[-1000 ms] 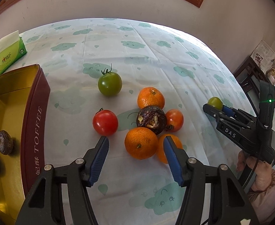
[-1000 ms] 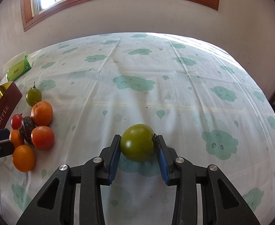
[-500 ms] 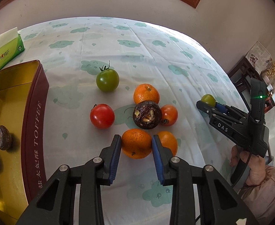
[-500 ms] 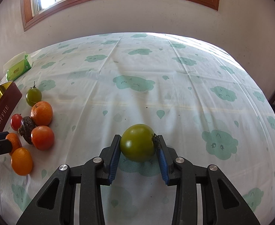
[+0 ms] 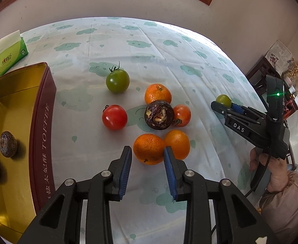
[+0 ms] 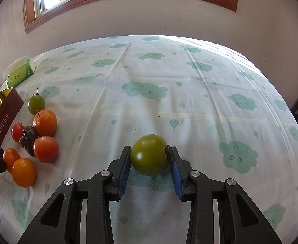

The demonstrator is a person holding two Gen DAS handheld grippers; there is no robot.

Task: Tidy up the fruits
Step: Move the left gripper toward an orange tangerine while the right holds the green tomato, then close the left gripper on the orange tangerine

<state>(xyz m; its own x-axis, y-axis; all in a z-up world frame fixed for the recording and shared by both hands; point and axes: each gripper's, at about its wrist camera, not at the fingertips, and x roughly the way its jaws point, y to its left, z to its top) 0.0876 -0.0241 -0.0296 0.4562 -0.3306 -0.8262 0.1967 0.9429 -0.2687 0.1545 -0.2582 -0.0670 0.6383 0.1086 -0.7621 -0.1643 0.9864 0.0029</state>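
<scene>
My left gripper [image 5: 147, 150] is shut on a small orange [image 5: 149, 145] at the near edge of a fruit cluster on the cloud-print tablecloth. Its blue pads press both sides of the orange. Touching that fruit on the right is a second orange [image 5: 178, 144]. Behind them lie a dark wrinkled fruit [image 5: 159, 114], an orange-red tomato [image 5: 183, 114], a mandarin [image 5: 158, 94], a red tomato [image 5: 114, 117] and a stemmed green tomato [image 5: 117, 81]. Off to the right, my right gripper [image 6: 150, 152] is shut on another green tomato [image 6: 149, 154], low over the cloth.
A gold-lined tin [image 5: 45, 122] lettered TOFFEE stands open at the left with two dark round fruits [image 5: 7, 141] inside. A green tissue pack [image 5: 6, 61] lies behind it. A person's hand [image 5: 274, 174] holds the right gripper. Dark furniture [image 5: 260, 75] stands past the table's right edge.
My left gripper's jaws went from wide apart to closed on the near orange and have stayed closed on it. The right gripper and its green tomato have not moved.
</scene>
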